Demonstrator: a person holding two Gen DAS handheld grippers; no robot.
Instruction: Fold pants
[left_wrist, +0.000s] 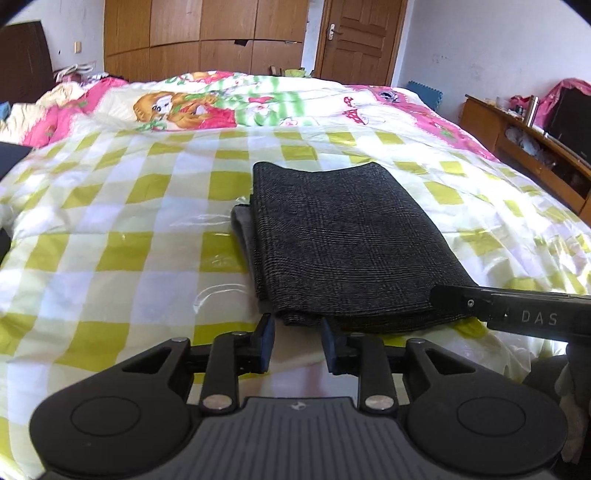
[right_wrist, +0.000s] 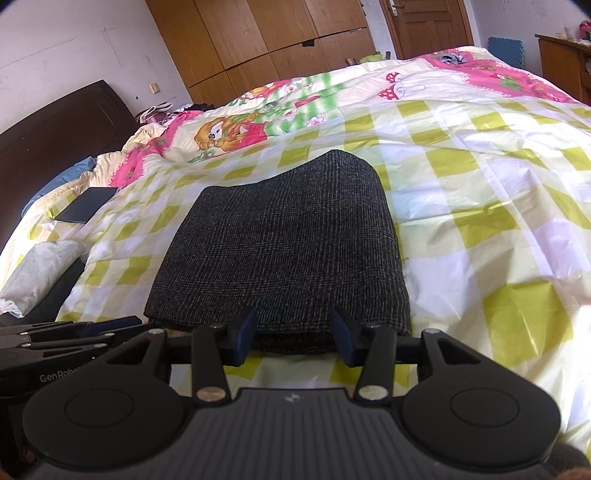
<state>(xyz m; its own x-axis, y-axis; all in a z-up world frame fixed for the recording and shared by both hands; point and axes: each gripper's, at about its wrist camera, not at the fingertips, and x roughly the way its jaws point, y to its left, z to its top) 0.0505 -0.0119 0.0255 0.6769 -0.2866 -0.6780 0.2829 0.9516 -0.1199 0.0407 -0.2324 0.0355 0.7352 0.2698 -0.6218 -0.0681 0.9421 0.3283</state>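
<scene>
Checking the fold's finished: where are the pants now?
In both wrist views the folded pants lie on the checked bedspread, just ahead of both grippers' fingers.

The folded pants are charcoal with a fine pale check; the bedcover is yellow-green and white check near, pink cartoon print far; the wardrobe is brown wood; gripper pads blue.
</scene>
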